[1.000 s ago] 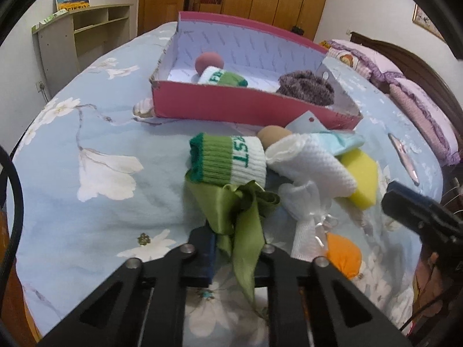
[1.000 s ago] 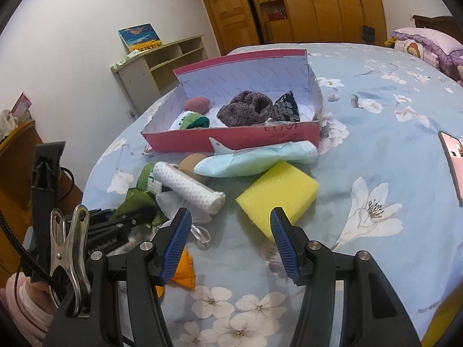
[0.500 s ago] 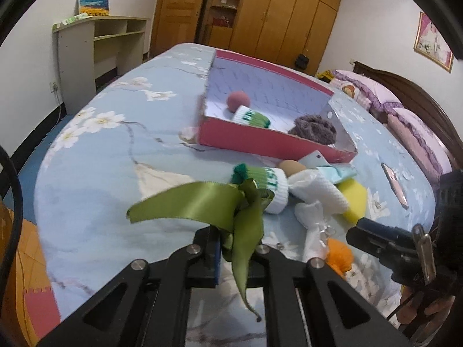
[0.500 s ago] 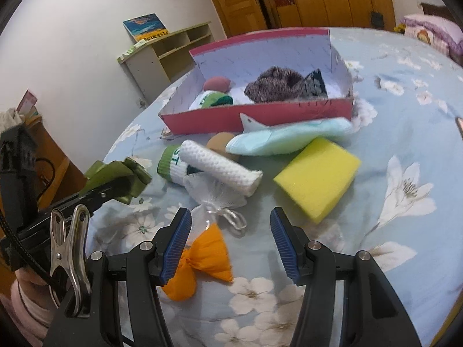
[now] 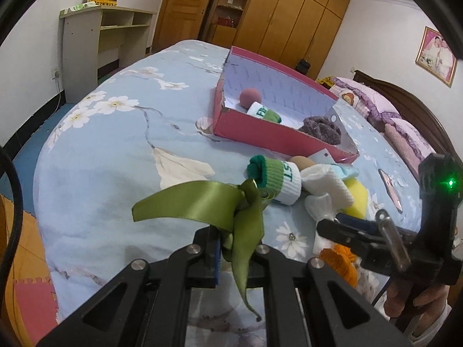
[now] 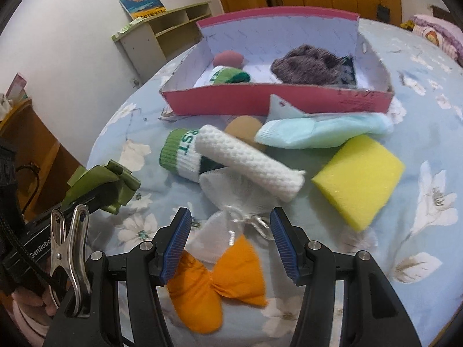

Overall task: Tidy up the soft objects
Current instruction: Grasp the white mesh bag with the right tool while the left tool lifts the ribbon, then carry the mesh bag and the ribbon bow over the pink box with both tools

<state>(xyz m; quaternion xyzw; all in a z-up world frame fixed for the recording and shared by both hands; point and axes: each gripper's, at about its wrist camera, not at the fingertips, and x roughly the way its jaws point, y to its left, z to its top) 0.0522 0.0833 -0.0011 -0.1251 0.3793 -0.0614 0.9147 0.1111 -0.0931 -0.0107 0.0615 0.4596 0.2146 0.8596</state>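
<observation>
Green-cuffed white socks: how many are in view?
2. One sock lies inside the pink box; the other sock lies on the bed in front of it. More may be hidden.

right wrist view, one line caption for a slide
Open right tongs hover over an orange bow beside soft items and a pink box.

The left gripper [image 5: 228,248] has its jaws clamped on a green ribbon [image 5: 202,205], lifted clear of the flowered bed [image 5: 110,144]. Beyond it lie a green-cuffed sock [image 5: 275,177] and a white knit roll [image 5: 327,185], with the pink box [image 5: 260,133] farther back. The right gripper [image 5: 341,228] reaches in near an orange pouch [image 5: 341,263].
</observation>
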